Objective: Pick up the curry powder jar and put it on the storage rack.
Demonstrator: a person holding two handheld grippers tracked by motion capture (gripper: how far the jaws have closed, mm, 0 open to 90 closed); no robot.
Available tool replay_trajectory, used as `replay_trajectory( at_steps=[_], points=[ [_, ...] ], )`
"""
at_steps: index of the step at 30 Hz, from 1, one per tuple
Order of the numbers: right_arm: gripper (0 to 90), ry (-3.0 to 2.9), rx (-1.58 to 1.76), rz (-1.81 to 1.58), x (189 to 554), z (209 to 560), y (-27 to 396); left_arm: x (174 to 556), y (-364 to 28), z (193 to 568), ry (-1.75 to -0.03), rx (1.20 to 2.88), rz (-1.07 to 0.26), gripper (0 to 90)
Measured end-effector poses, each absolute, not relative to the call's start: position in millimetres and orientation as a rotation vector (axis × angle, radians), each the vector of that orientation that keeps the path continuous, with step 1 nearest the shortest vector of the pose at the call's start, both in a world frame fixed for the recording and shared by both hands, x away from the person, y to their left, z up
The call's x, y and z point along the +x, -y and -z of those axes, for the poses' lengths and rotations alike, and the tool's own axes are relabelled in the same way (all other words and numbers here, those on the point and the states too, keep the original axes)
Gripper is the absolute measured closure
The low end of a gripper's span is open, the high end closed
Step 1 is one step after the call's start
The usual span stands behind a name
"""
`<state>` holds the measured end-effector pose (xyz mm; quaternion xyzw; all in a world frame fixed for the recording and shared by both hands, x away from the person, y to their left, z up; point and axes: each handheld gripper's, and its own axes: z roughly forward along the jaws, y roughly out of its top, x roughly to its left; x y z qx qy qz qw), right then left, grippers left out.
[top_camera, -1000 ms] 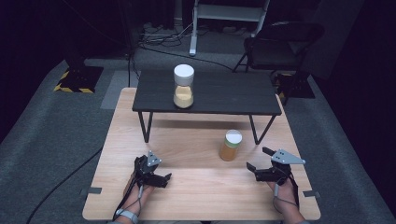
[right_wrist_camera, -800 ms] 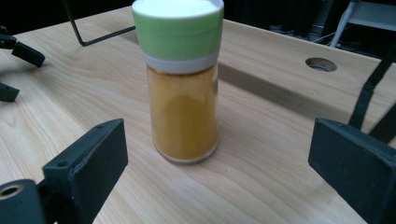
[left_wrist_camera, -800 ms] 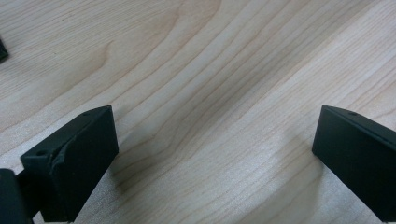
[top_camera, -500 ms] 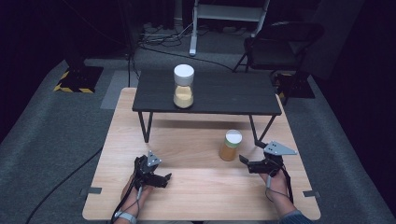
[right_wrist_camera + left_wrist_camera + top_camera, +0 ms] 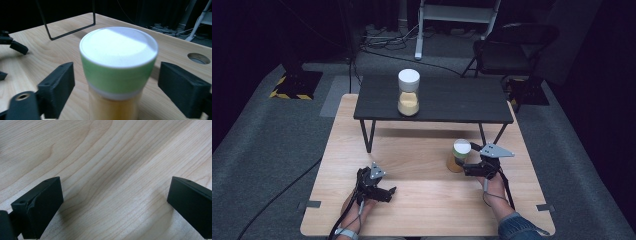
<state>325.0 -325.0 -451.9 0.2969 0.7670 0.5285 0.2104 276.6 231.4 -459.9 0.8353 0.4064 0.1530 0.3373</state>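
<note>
While the right tongs (image 5: 116, 82) stand astride the small round jar with a white lid, green collar and yellow-orange contents (image 5: 117, 72), their jaws have just been closing yet a gap shows on each side, so nothing is gripped so far. The jar stands upright on the pale wooden tabletop (image 5: 422, 150), near its right side and just in front of the low black side table with thin metal legs (image 5: 437, 100), where a taller white-lidded jar half full of yellow grains (image 5: 408, 92) stands. To grasp well, I would centre the jaws on the collar just under the lid, keep them level, and squeeze evenly so the jar does not tip or slide. The left tongs (image 5: 115, 202) rest wide apart over bare wood, holding nothing.
</note>
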Motion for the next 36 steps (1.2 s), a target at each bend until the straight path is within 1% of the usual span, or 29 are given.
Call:
replay_trajectory(
  at_steps=[4,6,7,14,18,36],
  points=[
    [19.4,-2.160,0.865,-1.481,335,452,321,276,-231,460,-1.062,2.176,-0.400,0.3],
    [29.6,-2.167,0.856,-1.493,338,451,321,276,-231,460,-1.062,2.176,-0.400,0.3],
    [32.4,-2.167,0.850,-1.486,337,450,321,276,-231,460,-1.062,2.177,-0.400,0.2],
    [33.0,-2.190,0.868,-1.440,337,440,319,277,-231,460,-1.062,2.176,-0.399,0.2],
    [33.0,-2.173,0.863,-1.427,330,433,319,277,-231,460,-1.064,2.175,-0.400,0.2],
    [33.0,-2.177,0.800,-1.472,316,356,326,277,-231,460,-1.063,2.177,-0.402,0.2]
  ],
)
